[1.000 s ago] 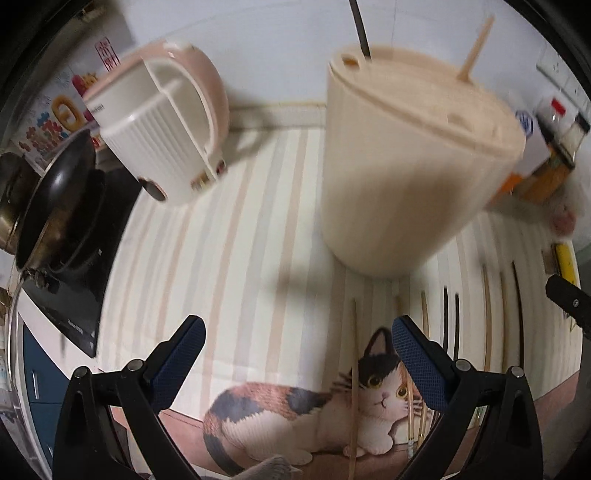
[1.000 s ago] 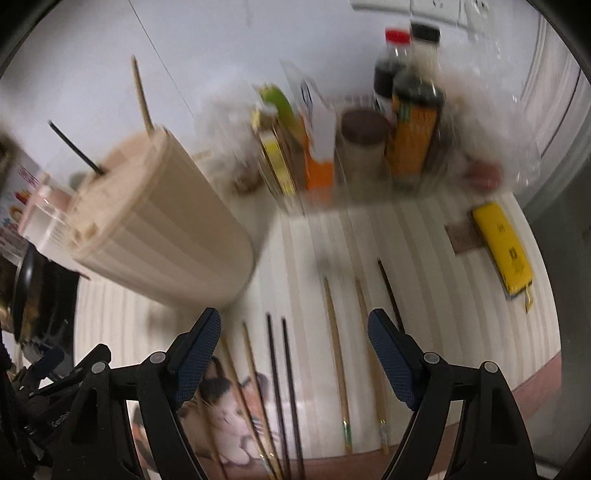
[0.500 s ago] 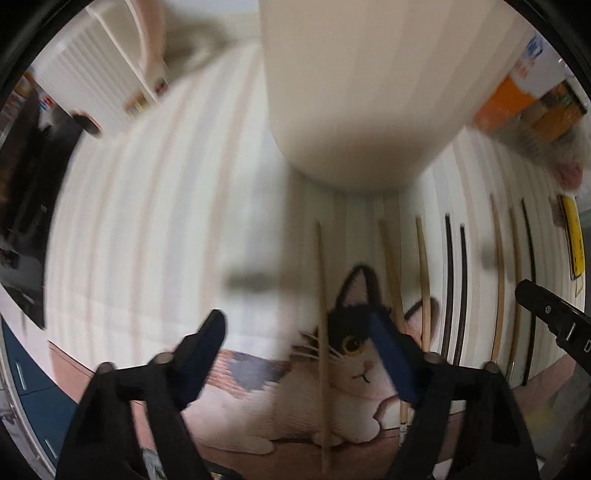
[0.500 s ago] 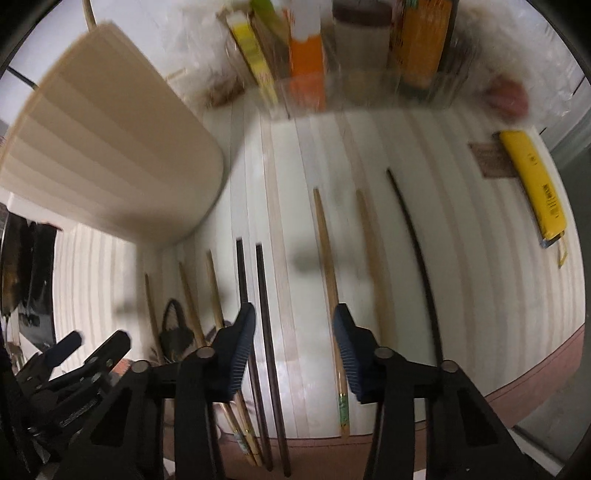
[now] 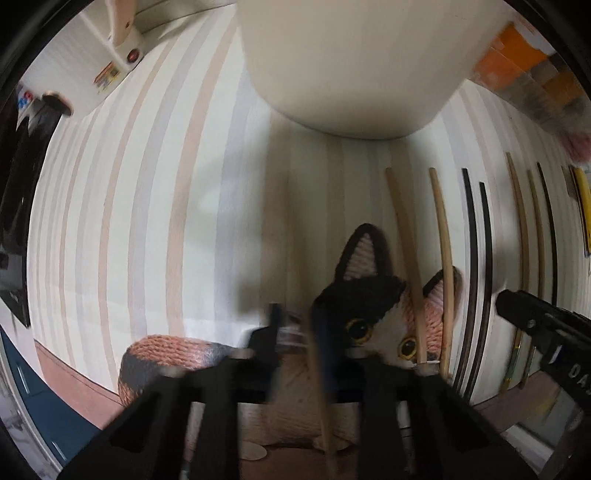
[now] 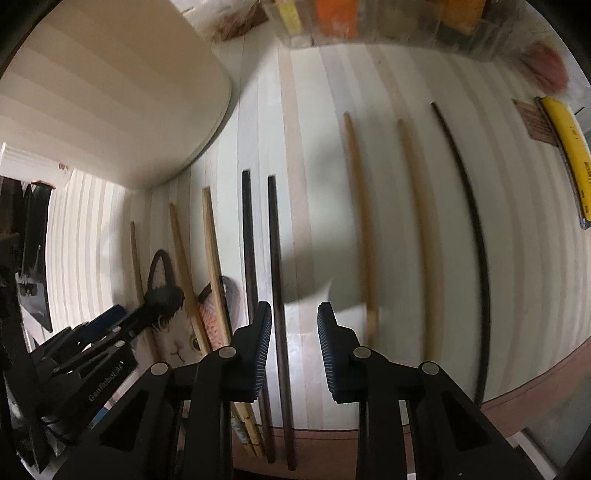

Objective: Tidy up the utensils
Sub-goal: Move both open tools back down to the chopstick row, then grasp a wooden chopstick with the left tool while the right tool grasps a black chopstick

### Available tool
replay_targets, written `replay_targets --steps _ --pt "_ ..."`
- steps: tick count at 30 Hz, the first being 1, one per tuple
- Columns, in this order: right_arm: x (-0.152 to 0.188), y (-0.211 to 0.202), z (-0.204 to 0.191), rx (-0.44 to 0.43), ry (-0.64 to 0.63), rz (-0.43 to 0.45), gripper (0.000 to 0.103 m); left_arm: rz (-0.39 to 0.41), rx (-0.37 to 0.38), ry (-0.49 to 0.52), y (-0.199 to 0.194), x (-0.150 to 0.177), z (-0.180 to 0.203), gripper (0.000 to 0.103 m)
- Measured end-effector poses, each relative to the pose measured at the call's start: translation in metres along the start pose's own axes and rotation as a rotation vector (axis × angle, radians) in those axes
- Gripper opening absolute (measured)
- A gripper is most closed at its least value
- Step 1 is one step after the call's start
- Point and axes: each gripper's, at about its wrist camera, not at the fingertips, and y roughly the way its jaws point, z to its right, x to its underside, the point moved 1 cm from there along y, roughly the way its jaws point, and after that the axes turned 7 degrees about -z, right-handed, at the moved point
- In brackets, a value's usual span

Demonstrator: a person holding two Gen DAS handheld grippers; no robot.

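On the table [image 6: 399, 258], a striped mat with a printed cat is lying under a row of chopsticks, and the cream utensil holder [image 5: 351, 62] is standing at the far end of that row, upright on the mat. In the right wrist view the holder [image 6: 110, 92] is filling the upper left corner. Behind it, a blurred cluster of condiment packages [image 6: 388, 22] is sitting along the back edge, and a yellow object [image 6: 565, 144] is lying at the far right.

The left hand-held gripper [image 5: 295, 343] is showing heavy motion blur; its pads are appearing close together about a light wooden chopstick [image 5: 320, 387], but contact cannot be confirmed. Two more wooden chopsticks [image 5: 441, 266] are lying just beside it across the cat print.

The right hand-held gripper [image 6: 294, 332] is positioned with its jaws apart, straddling a dark chopstick [image 6: 276, 295] that is lying flat on the mat. A second dark chopstick [image 6: 248, 251] is lying just to its left, parallel. Two wooden chopsticks [image 6: 360, 221] and a thin black one [image 6: 476, 221] are lying farther right.
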Motion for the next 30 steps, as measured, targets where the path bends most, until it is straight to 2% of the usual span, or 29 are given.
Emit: replay_targets --steps 4,8,14,20,24,30 --pt "0.001 0.012 -0.008 0.010 -0.032 -0.041 0.027 0.015 -0.039 0.030 0.004 0.002 0.015 0.005" --pt "0.002 0.016 -0.014 0.057 -0.058 -0.051 0.005 0.019 -0.065 0.042 0.006 0.001 0.012 0.005" --pt "0.004 0.012 0.002 0.093 -0.045 -0.071 0.005 -0.001 -0.021 0.022 0.008 -0.003 -0.002 0.005" --pt "-0.003 0.014 -0.003 0.140 -0.036 -0.089 0.006 -0.012 0.001 0.022 0.014 -0.005 -0.026 0.005" --pt "-0.009 0.021 -0.020 0.182 -0.046 -0.085 0.006 -0.008 0.002 0.020 0.012 -0.007 -0.031 0.005" --pt "0.004 0.026 -0.042 0.231 -0.137 -0.082 0.006 -0.004 0.004 0.017 0.006 -0.004 -0.024 0.005"
